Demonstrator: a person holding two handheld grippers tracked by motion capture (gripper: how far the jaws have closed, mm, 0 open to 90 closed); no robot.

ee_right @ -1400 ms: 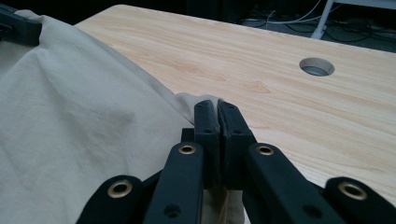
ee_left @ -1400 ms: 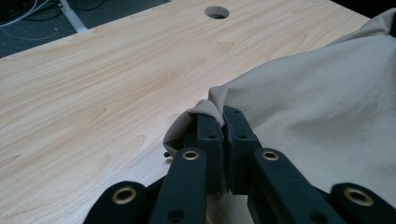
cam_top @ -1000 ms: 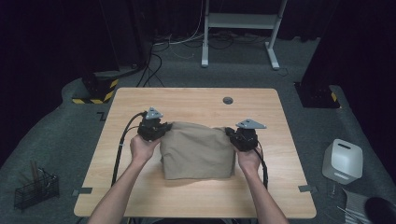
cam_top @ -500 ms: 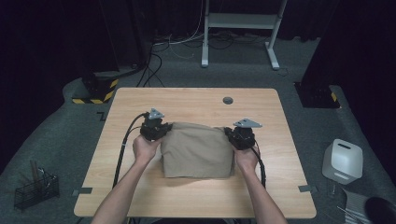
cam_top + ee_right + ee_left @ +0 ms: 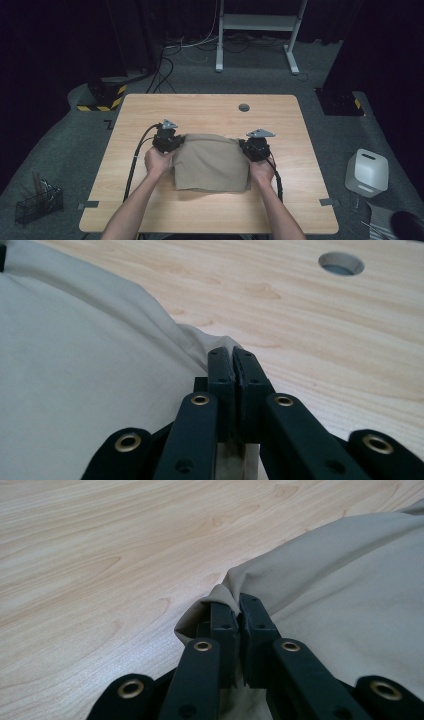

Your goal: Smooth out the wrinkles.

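Beige folded cloth [image 5: 211, 162], smooth, far corners pinched by left gripper [image 5: 169, 142] and right gripper [image 5: 253, 148]; pale wooden table [image 5: 210, 107]; dark carpeted room.

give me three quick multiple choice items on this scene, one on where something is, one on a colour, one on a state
1. Where is the round hole in the table?
A. beyond the cloth, near the far edge
B. under the left forearm
C. at the near right corner

2. What colour is the cloth?
A. red
B. beige
C. dark blue

3. How does the left hand-held gripper stand?
A. wide open above the cloth
B. shut on the cloth
C. lying loose on the floor

Answers:
1 A, the round hole sits past the cloth.
2 B, it is plain beige.
3 B, the left hand-held gripper pinches a cloth corner; the right hand-held gripper does likewise.
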